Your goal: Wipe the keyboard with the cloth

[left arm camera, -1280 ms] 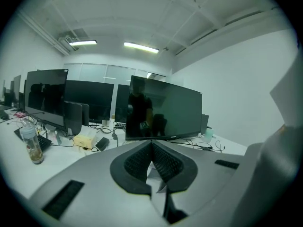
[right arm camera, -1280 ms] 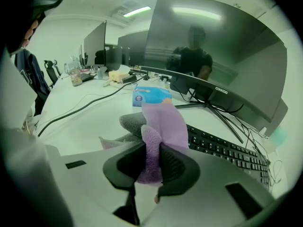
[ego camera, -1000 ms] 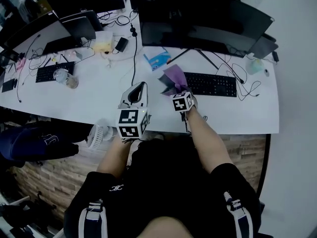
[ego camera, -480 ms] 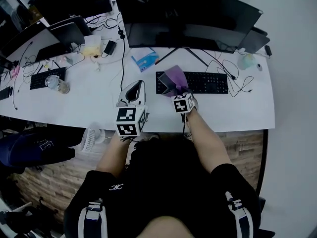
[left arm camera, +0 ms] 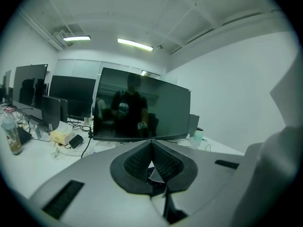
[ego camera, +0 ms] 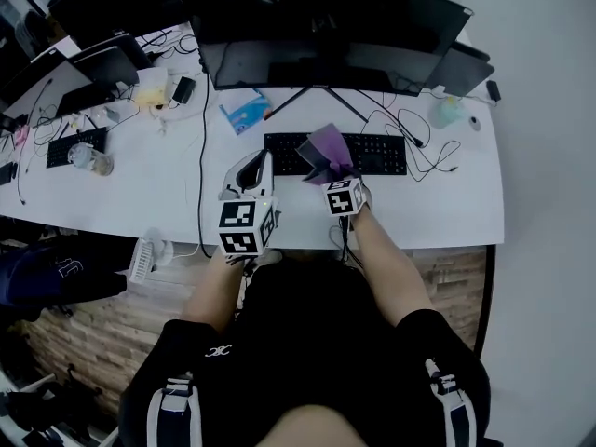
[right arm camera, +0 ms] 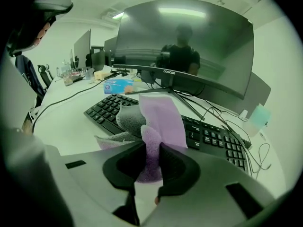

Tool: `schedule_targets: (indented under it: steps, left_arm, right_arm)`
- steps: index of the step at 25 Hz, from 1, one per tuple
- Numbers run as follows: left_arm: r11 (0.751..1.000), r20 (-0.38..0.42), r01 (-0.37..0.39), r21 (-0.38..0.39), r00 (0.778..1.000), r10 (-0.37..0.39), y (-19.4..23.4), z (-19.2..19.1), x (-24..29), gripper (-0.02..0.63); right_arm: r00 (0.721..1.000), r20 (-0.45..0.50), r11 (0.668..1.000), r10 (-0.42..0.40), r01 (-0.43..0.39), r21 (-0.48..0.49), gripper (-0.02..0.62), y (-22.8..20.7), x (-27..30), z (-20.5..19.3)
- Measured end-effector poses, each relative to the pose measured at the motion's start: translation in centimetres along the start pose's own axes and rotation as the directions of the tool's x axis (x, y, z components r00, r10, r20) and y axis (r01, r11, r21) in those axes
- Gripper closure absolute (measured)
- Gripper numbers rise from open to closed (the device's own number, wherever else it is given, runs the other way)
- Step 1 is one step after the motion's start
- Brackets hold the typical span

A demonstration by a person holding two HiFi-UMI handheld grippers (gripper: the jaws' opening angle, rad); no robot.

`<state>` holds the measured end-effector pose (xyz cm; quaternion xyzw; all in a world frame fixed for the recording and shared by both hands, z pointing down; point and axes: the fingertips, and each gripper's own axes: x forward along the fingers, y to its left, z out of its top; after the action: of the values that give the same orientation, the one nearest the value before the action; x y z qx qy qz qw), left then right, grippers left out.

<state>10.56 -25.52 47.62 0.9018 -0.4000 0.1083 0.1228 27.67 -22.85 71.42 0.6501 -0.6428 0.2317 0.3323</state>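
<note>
Item one, my right gripper (right arm camera: 150, 149): a grey two-jaw tool, jaws clamped on a fold of the lilac microfibre cloth with a grey reverse (right arm camera: 161, 112), which stands up out of the pads and flops forward. Item two, directly ahead of and below that gripper: the black full-size keyboard (right arm camera: 215, 138) on the white desk (right arm camera: 71, 126). The cloth hangs above its left-of-middle keys and, as far as I can judge, is not touching them. Item three, beyond the keyboard: a large dark curved monitor (right arm camera: 189, 37) on a thin-legged stand, with black cables (right arm camera: 246, 148) trailing off to the gripper's right and a small blue packet (right arm camera: 117, 85) to its left. Item four, my left gripper (left arm camera: 152, 150): jaws pressed together at the tips with nothing between them, held just left of the right one, idle. Step in hand, by my reading: the approach, with the cloth carried over the keyboard and wiping not yet begun. The next move calls for lowering the cloth flat onto the keys and drawing it along the rows with light pressure, grip firm, clear of the cables.
</note>
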Motion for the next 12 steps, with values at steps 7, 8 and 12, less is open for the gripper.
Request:
schedule_targets:
  steps: [7,8,12]
  left_arm:
    - [1.0,-0.005,-0.004,0.024,1.0,0.004,-5.8,0.1,2.3,0.595]
    - [1.0,-0.004,-0.008,0.027,1.0,0.008,-6.5,0.1,2.6,0.594]
    - [0.999,0.001,-0.029,0.029,1.0,0.029,-9.0,0.1,3.8,0.595]
  right_arm:
    - [1.0,0.013,1.0,0.009,-0.009,0.004,0.5,-4.9,-1.1,-2.2]
    - [1.0,0.013,1.0,0.011,-0.011,0.012,0.5,-5.6,-1.1,-2.4]
    - [0.999,0.021,0.999,0.031,-0.031,0.007,0.5,-8.4,-1.6,-3.4]
